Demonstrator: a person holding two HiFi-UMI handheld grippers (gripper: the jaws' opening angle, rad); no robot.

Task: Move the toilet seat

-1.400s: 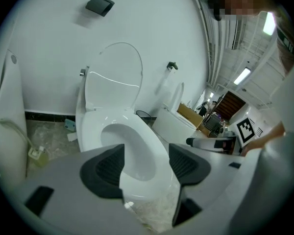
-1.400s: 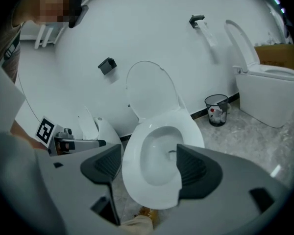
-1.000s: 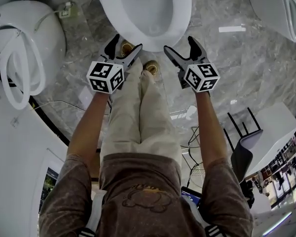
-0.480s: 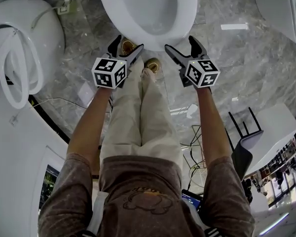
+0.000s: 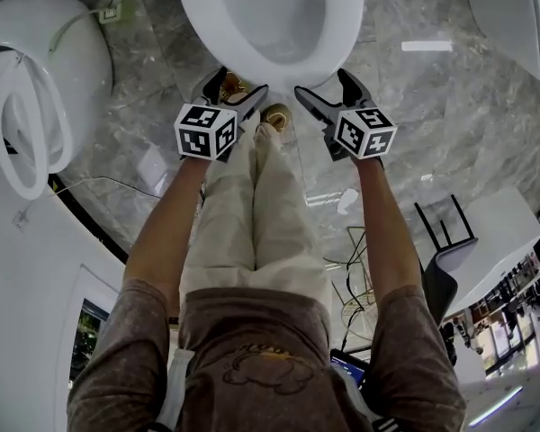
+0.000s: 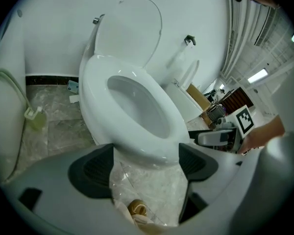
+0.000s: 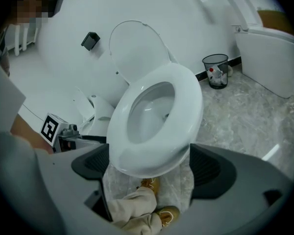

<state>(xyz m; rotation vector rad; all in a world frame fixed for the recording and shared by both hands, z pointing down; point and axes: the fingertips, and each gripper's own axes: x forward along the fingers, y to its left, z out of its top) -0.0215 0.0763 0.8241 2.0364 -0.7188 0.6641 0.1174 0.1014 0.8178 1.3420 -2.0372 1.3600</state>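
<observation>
The white toilet seat point(image 5: 342, 27) lies down on the bowl at the top of the head view, with its lid point(image 6: 128, 29) raised against the wall. My left gripper point(image 5: 239, 83) sits just before the seat's front rim on the left, and its jaws are opening with nothing pressed between them. In the left gripper view the seat's front edge point(image 6: 148, 153) shows between the pads, apart from them. My right gripper point(image 5: 322, 83) stands open at the front right. The seat point(image 7: 187, 112) fills the gap between the jaws in the right gripper view, untouched.
A second toilet point(image 5: 38, 66) with its seat raised stands at the left, and a third point(image 5: 524, 14) at the top right. The person's legs and tan shoes point(image 5: 275, 115) are on the marble floor under the bowl. A wire bin point(image 7: 216, 70) stands by the wall.
Both grippers have moved forward and a little inward, closer to the seat's front rim. Their jaws have spread slightly wider.
</observation>
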